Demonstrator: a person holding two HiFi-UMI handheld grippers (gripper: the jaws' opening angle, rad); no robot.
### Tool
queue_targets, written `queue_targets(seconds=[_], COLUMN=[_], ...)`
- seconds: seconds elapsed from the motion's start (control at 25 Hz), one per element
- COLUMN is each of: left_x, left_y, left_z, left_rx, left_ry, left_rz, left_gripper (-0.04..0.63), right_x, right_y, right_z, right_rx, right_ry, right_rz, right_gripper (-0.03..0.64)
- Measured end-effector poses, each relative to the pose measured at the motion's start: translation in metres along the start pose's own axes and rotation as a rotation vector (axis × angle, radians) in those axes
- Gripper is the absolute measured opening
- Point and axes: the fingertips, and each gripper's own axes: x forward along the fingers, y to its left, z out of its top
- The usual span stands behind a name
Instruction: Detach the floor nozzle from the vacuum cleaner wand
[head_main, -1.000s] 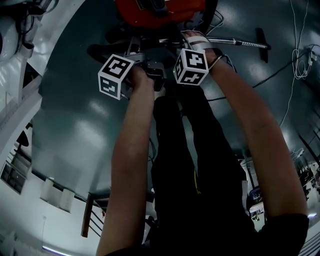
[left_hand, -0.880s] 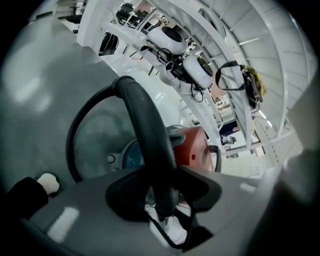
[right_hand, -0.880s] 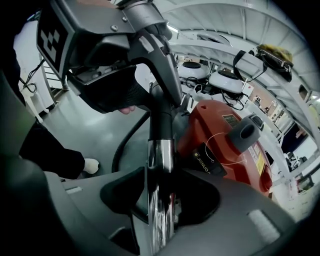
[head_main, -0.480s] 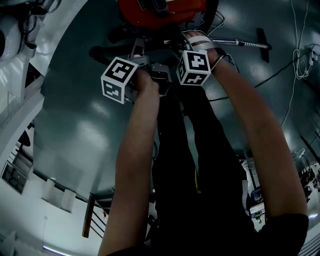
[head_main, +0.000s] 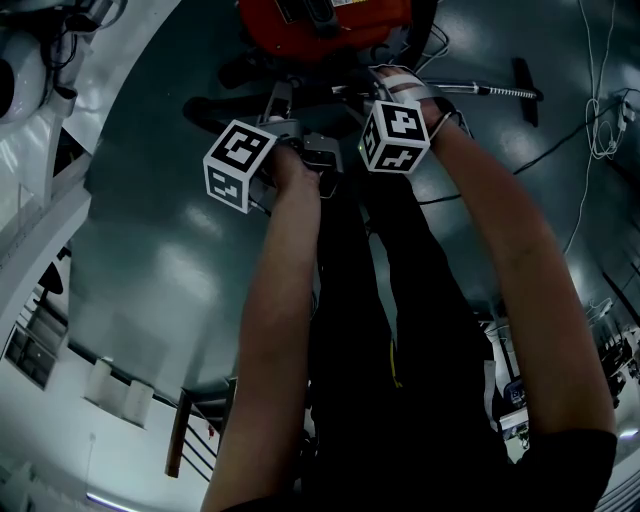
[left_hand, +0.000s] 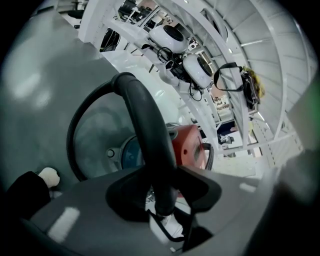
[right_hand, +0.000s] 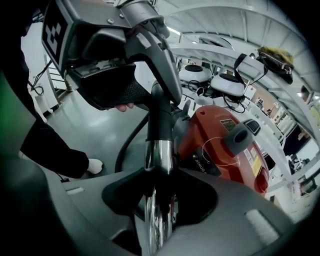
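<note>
Right gripper (right_hand: 160, 212) jaws have just been closing onto the chrome wand (right_hand: 159, 155); left gripper (left_hand: 163, 202) jaws clamp the black hose (left_hand: 144, 125).

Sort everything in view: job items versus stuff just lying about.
Job: wand, nozzle, handle, red vacuum.
Lying about: floor cables, white units on the racks.
</note>
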Motion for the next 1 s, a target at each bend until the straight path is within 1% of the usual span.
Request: queue_targets(seconds=[0.12, 0.4, 0.56, 0.64, 0.76, 0.88, 1.0], left_x=[0.0001, 0.0022, 0.0009, 0.0010, 0.0018, -0.0006, -0.0018], left_y=[-0.0008, 0.0001, -0.0010, -0.0008, -0.0007, -0.0016, -0.0059], left_z=[0.0001, -0.0010, 0.0017, 0.0036, 0.0025, 0.0024, 0.0022], left_rx=[0.013, 0.018, 0.050, 0.062, 0.085, 0.124, 0.162], left_ry=[0.007, 0.032, 0.038, 0.048, 0.079, 0.112, 0.123], left_rz=[-0.016, -0.063, -0.105, -0.109, -0.115, -0.138, -0.189], left_gripper=[0.166, 0.166, 0.169, 0.169, 0.170, 0.174, 0.176], right_x=[-0.0001, 0.0024, 0.0024, 0.0026, 0.0028, 0.0020, 0.0005], right_y=[0.0000, 0.0011, 0.0020, 0.0020, 0.0031, 0.0047, 0.0045], right_z=[-0.0001, -0.0018, 0.0007, 0.0027, 0.0020, 0.0035, 0.0036], right_rx=[0.001, 0.003, 0.008, 0.011, 0.014, 0.009, 0.015], right_ry=[-0.006, -0.009, -0.016, -0.024, -0.024, -0.029, -0.033], right_rz=[0.003, 0.026, 0.048, 0.056, 0.067, 0.086, 0.109], right_gripper=[0.164, 0.164, 0.164, 0.164, 0.164, 0.164, 0.166])
